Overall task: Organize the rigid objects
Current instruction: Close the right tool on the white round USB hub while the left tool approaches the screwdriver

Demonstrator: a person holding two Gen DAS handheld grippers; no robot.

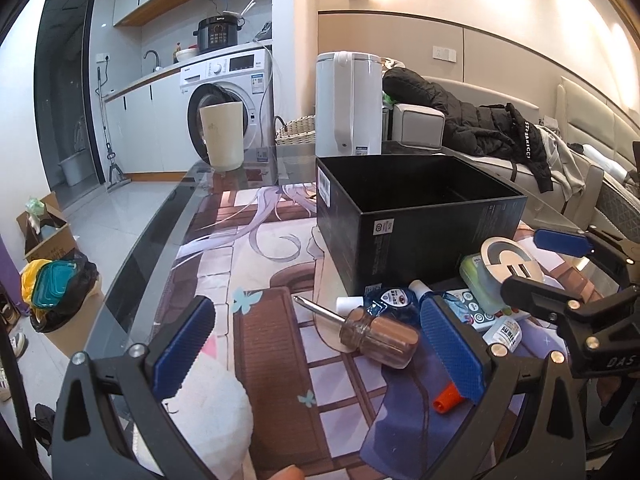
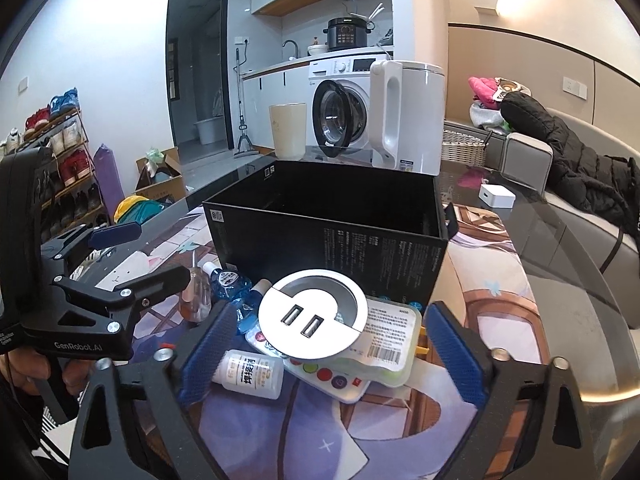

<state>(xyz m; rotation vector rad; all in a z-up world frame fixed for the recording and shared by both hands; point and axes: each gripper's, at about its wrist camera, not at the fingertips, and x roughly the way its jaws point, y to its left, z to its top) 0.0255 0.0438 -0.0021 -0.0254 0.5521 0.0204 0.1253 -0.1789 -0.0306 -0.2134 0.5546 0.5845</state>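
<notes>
An open black box (image 1: 400, 248) (image 2: 320, 240) stands mid-table. In front of it lies a pile: a silver round USB socket (image 2: 312, 316) (image 1: 508, 260) on a green pack (image 2: 392, 340), a remote (image 2: 328, 376), a white bottle (image 2: 252, 374) and a blue bottle (image 1: 394, 300). My right gripper (image 2: 332, 356) is open around the socket, with neither pad touching it. A brown-handled screwdriver (image 1: 376, 332) lies between the pads of my open left gripper (image 1: 320, 352), untouched. An orange cap (image 1: 446, 398) shows behind its right pad.
A white kettle (image 1: 348, 104) (image 2: 408, 116) and a cream cup (image 1: 222, 136) stand behind the box. A small white cube (image 2: 496, 196) sits at the back right. The glass table edge (image 1: 132, 280) curves along the left. A sofa with a black jacket (image 2: 580, 168) is on the right.
</notes>
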